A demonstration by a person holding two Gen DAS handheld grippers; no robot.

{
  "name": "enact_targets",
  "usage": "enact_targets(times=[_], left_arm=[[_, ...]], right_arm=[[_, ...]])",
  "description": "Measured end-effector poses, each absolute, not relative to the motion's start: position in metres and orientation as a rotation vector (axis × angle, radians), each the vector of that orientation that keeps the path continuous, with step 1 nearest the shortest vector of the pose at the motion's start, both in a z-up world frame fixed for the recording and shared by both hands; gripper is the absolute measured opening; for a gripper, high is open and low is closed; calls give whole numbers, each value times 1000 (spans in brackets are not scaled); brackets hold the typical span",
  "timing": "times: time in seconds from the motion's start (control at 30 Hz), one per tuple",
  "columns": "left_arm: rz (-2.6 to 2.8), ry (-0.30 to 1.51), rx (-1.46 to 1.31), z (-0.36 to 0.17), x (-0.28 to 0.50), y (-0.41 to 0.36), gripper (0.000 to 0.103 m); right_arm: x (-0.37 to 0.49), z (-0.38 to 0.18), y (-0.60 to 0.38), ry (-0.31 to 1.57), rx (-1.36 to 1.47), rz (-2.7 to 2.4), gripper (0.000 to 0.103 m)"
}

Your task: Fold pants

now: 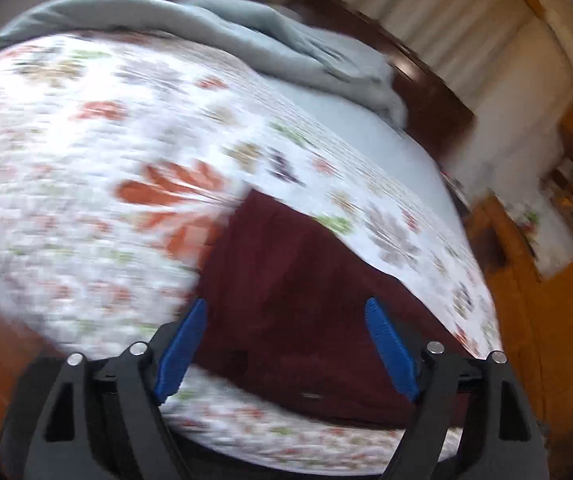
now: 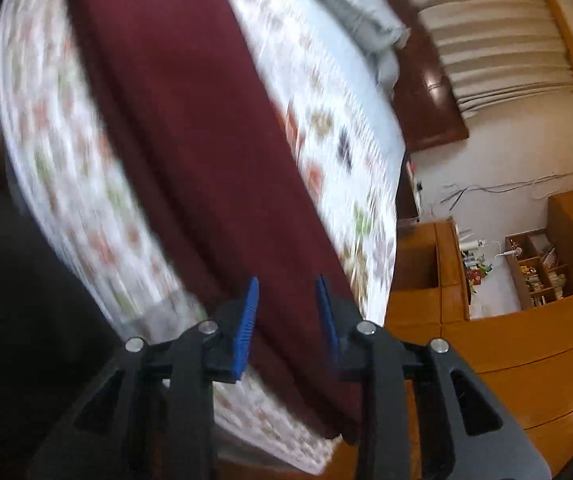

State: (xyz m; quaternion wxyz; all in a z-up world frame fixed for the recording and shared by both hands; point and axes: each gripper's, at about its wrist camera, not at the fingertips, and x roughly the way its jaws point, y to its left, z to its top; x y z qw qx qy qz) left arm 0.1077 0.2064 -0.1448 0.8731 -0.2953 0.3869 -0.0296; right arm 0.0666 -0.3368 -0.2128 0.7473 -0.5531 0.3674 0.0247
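Dark maroon pants (image 1: 286, 280) lie flat on a floral bedspread (image 1: 86, 160). In the right wrist view the pants (image 2: 190, 128) stretch as a long band from the top left down to the bed's near edge. My left gripper (image 1: 286, 312) is wide open above the pants, holding nothing. My right gripper (image 2: 286, 292) is open with a narrower gap, hovering over the near end of the pants, holding nothing. Both views are motion-blurred.
A grey blanket (image 1: 246, 40) is bunched at the far end of the bed by a dark wooden headboard (image 1: 426, 92). Wooden cabinets (image 2: 486, 340) and shelves (image 2: 534, 268) stand to the right of the bed. Pleated curtains (image 2: 486, 20) hang behind.
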Motion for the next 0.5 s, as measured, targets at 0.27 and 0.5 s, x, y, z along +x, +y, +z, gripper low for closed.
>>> enact_targets(times=[0.27, 0.5], left_arm=[[-216, 994, -657, -186, 163, 136, 82], [-222, 1050, -639, -199, 165, 122, 82]], right_arm=[[66, -247, -344, 748, -1308, 88, 32], [65, -221, -349, 685, -1249, 102, 7]])
